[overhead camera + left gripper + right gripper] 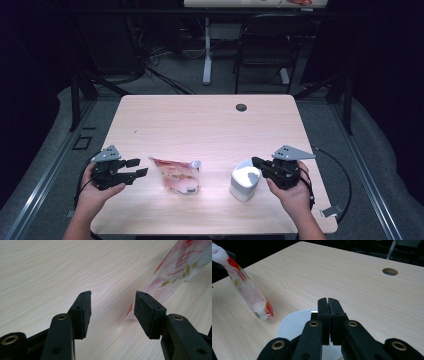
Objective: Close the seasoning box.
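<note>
High view — a pale wood-grain table (pixel 210 120) with a round cable hole (pixel 241 107) near its far edge takes the middle of the frame, dark floor and a black chair (pixel 265 45) above it. Lower left: the left gripper (pixel 136 168), black with a grey three-cornered plate, held in a hand (pixel 95 197); its jaws stand apart with nothing between them, pointing toward frame centre. Just right of it stands a red-and-white printed plastic pouch with a white spout (pixel 177 176), upright, near the jaw tips but apart from them. Lower right: a small white rounded-square container (pixel 245 182) stands on the table. The right gripper (pixel 256 161), in the other hand (pixel 295 195), reaches over the container's top rim with its tips above the opening; whether they touch the rim cannot be told here.

Left gripper view — two black padded jaws rise from the bottom, released, with bare table between the pads. The pouch (pixel 175 272) occupies the upper right, its lower corner just beyond the right-hand jaw, no contact visible.

Right gripper view — jaws clenched together at frame centre, pads meeting, nothing seen between them. The white container (pixel 294 326) lies directly beneath and behind the tips, lower centre. The pouch (pixel 249 292) leans at the left edge, well apart from the jaws; the cable hole (pixel 390 271) sits upper right
</note>
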{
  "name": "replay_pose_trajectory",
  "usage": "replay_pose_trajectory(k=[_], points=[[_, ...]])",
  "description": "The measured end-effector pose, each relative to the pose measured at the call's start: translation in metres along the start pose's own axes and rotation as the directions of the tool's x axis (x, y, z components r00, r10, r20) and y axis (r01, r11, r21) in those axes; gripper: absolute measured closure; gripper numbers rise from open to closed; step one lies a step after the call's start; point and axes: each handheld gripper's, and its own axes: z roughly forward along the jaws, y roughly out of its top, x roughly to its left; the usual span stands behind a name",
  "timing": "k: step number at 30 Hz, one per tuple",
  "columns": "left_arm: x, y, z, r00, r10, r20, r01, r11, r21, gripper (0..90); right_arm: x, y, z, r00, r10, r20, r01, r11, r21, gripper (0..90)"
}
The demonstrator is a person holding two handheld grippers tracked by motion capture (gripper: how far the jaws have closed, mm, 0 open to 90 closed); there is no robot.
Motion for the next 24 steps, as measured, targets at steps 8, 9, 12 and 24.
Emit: replay_pose_trajectory(k=[8, 9, 12, 24], points=[[0.0, -0.001, 0.001, 1.0, 0.002, -0.004, -0.002, 1.0, 0.001, 47.9, 0.0, -0.003, -0.006, 0.9997, -0.009, 0.024, 0.01, 1.0, -0.01, 88.1], [0.001, -0.001, 0.001, 1.0, 0.001, -0.005, -0.001, 1.0, 0.002, 47.9, -0.001, -0.004, -0.008, 0.9995, -0.012, 0.029, 0.012, 1.0, -0.006, 88.1], [0.001, -0.001, 0.001, 1.0, 0.001, -0.008, -0.001, 1.0, 0.003, 47.9, -0.004, -0.008, -0.011, 0.9992, 0.004, 0.039, -0.003, 1.0, -0.011, 87.7], [0.001, -0.002, 0.001, 0.9999, -0.002, -0.016, 0.002, 1.0, 0.001, 47.9, -0.022, -0.032, -0.025, 0.9919, 0.087, 0.093, -0.085, 0.996, -0.031, 86.2]])
